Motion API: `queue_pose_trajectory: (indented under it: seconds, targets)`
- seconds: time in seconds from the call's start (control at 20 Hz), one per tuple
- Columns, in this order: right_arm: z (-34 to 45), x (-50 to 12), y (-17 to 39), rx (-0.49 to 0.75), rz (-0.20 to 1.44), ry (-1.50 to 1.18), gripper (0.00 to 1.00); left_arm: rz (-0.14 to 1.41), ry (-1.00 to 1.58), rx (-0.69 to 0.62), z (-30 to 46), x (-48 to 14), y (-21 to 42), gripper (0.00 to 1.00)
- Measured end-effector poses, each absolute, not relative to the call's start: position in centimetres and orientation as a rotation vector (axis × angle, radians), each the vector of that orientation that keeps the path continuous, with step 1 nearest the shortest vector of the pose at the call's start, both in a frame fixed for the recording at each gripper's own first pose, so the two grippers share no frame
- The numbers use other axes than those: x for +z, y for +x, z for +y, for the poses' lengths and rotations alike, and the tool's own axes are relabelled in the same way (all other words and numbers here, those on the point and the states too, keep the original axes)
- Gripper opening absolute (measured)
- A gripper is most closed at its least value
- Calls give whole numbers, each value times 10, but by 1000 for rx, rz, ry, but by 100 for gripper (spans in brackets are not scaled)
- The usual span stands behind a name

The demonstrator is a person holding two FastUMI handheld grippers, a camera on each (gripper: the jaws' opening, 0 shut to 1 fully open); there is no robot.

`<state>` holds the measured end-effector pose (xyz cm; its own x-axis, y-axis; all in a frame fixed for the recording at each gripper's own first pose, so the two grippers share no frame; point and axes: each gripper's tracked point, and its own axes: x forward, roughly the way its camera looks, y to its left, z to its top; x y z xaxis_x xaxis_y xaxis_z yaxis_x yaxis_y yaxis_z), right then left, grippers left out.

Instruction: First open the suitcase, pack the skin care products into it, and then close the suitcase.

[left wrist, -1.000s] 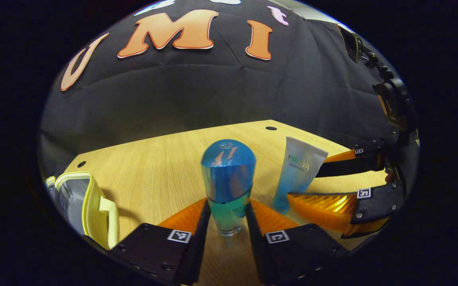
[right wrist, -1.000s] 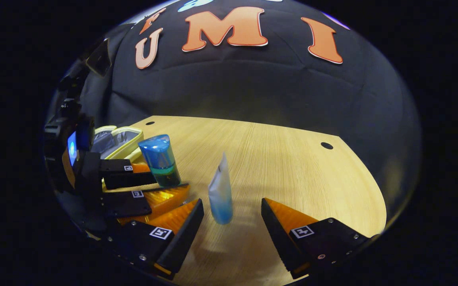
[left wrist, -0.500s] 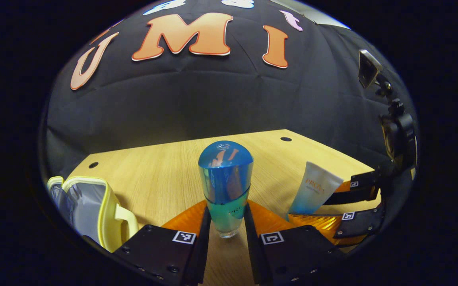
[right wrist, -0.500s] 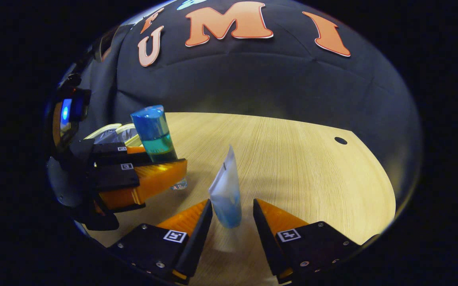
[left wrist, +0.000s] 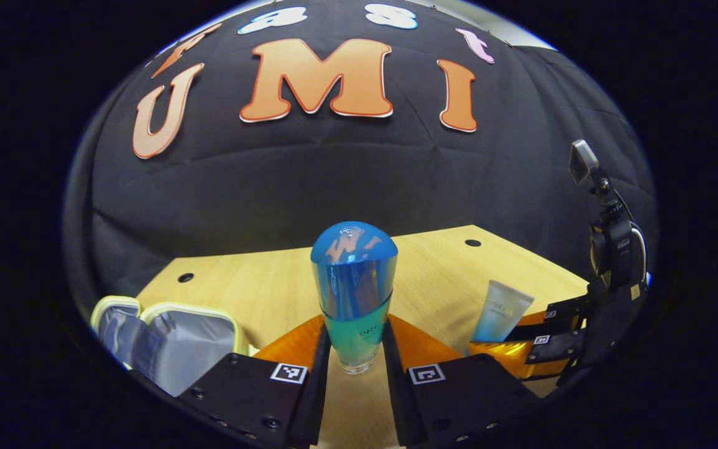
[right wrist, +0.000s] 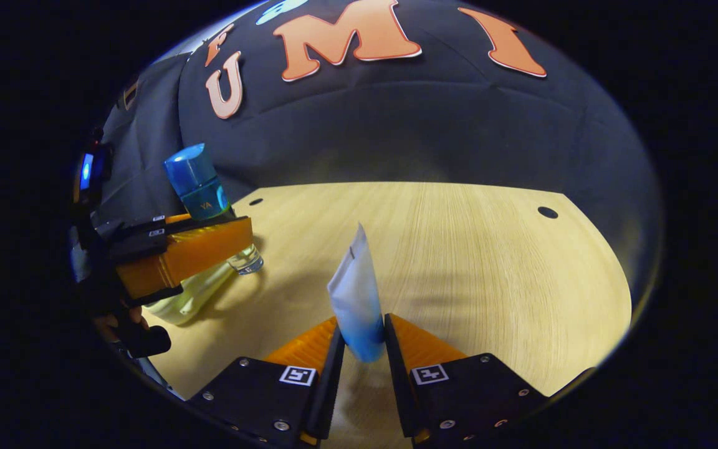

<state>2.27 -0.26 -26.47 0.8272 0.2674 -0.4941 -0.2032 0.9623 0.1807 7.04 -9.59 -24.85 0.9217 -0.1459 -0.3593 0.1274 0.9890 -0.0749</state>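
Left gripper [left wrist: 354, 349] fingers clamped on glass bottle with glossy blue cap [left wrist: 354, 293], held upright above light wooden table [left wrist: 440, 274]. Right gripper [right wrist: 362, 349] fingers pinching white-to-blue squeeze tube [right wrist: 356, 299], upright. Small yellow-trimmed grey suitcase [left wrist: 172, 337] open, lower left on table.

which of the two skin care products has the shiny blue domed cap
The bottle gripped in the left tongs: rounded glossy blue cap over a clear teal body. The other, held in the right tongs, is a flat white-to-blue tube.
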Motion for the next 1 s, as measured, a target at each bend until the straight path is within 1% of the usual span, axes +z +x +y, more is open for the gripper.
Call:
queue_pose_trajectory:
  seconds: [0.35,0.55,0.85,1.0]
  targets:
    - [20,-186,13,338,455,122,42,354,-37,-21,-35,-194,50,44]
    - [39,-145,1,400,396,91,42,370,-43,43,-3,-176,30,45]
    - [66,-101,-10,496,318,68,42,374,-34,149,49,-154,-3,44]
    - [80,-88,-11,518,284,23,42,376,-43,176,76,-152,-14,44]
